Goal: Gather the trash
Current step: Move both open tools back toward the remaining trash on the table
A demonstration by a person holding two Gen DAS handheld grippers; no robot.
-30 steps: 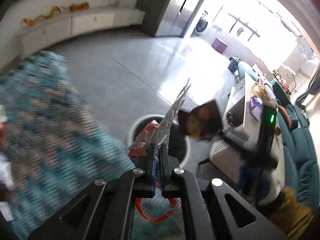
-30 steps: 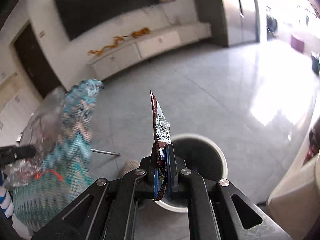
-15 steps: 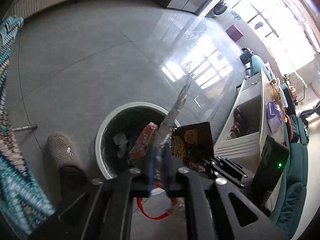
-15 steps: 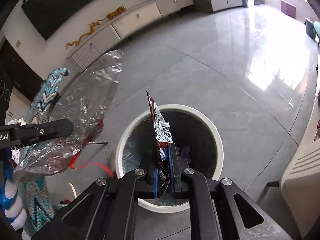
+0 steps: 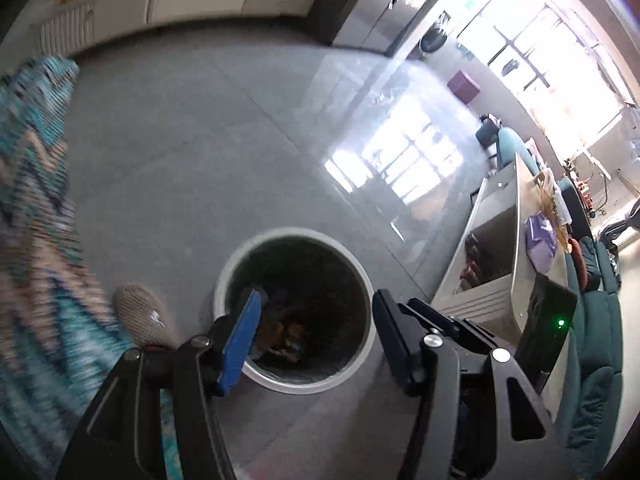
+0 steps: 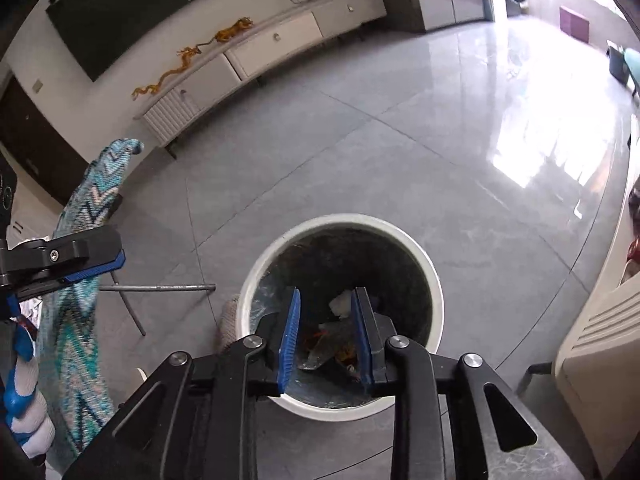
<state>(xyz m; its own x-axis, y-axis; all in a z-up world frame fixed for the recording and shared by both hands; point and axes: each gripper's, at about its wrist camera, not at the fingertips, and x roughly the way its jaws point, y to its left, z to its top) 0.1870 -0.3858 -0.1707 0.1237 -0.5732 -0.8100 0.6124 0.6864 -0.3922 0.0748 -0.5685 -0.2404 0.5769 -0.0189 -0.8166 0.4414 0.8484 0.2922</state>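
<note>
A white round trash bin (image 5: 240,264) with a dark liner stands on the grey tile floor; it also shows in the right wrist view (image 6: 432,280). Wrappers (image 6: 324,350) lie at its bottom; they also show in the left wrist view (image 5: 286,336). My left gripper (image 5: 316,312) is open and empty above the bin's near rim. My right gripper (image 6: 326,304) is open and empty right over the bin's mouth. The left gripper's finger (image 6: 80,256) shows at the left of the right wrist view.
A teal zigzag cloth (image 5: 36,184) hangs at the left, also in the right wrist view (image 6: 84,208). A slippered foot (image 5: 140,316) stands beside the bin. A white cabinet (image 5: 492,248) and teal sofa (image 5: 596,360) are on the right. A thin metal leg (image 6: 160,289) crosses the floor.
Both grippers have opened. The clear foil bag has left the left gripper and the dark wrapper has left the right one; wrappers now lie in the bin.
</note>
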